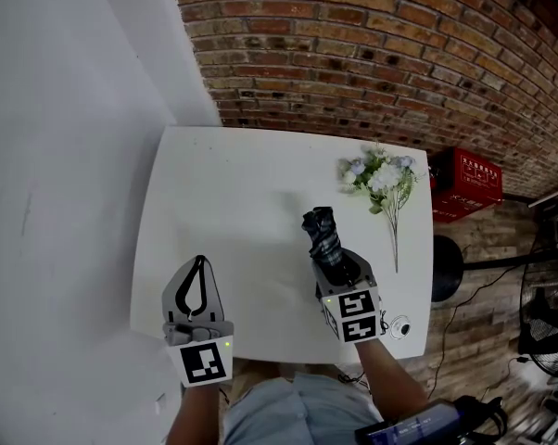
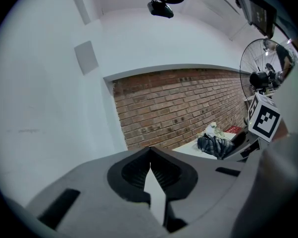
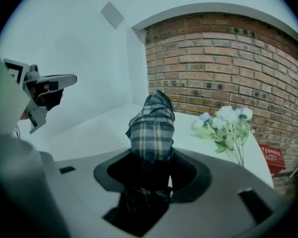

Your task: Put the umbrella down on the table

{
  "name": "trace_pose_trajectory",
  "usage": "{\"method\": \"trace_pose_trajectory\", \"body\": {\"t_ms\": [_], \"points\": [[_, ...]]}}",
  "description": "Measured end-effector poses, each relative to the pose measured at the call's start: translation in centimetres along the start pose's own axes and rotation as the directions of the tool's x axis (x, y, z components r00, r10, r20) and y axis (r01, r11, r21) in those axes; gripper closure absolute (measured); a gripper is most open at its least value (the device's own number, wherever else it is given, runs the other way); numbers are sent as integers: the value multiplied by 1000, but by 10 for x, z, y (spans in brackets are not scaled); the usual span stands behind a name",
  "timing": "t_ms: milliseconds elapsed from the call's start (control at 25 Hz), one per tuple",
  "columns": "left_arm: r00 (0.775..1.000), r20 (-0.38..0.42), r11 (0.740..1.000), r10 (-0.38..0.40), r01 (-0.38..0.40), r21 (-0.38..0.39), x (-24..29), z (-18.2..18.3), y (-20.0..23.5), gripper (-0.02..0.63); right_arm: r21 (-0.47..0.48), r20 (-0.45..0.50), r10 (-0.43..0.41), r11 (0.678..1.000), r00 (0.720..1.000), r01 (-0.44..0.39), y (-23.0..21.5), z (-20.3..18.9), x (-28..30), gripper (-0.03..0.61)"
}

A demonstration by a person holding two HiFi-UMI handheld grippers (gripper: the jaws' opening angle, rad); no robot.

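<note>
plaid umbrella [image 3: 151,128] clamped in right tool [image 3: 150,170], red crate [image 1: 464,184] beside table [image 1: 233,211]

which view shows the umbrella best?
Right gripper view: the plaid folded umbrella fills the centre, clamped in the right gripper. Head view shows it small from above, over the table; left gripper view catches only a small patch at right.

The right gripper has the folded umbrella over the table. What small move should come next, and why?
Probably lower the right gripper a little, until the umbrella rests on the table. Its jaws are closed on the umbrella's near end, and the far end seems to hang just above a bare stretch of tabletop. The flowers lie off to the right, so nothing looks to be in the way.
</note>
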State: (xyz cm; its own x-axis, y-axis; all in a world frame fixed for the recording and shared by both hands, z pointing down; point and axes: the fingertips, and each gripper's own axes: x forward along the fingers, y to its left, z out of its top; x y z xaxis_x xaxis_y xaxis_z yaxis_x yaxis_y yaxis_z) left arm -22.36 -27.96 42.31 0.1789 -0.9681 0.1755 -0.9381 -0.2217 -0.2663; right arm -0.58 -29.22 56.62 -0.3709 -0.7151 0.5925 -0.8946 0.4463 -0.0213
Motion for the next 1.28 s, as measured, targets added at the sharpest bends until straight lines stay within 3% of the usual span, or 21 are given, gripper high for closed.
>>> {"method": "trace_pose_trajectory", "body": {"t_ms": [1280], "points": [[1000,-30,1000,-5,4,-10,17,-15,7,604,12,-137,-9,1000,991,10,-7,-35,31,380]]}}
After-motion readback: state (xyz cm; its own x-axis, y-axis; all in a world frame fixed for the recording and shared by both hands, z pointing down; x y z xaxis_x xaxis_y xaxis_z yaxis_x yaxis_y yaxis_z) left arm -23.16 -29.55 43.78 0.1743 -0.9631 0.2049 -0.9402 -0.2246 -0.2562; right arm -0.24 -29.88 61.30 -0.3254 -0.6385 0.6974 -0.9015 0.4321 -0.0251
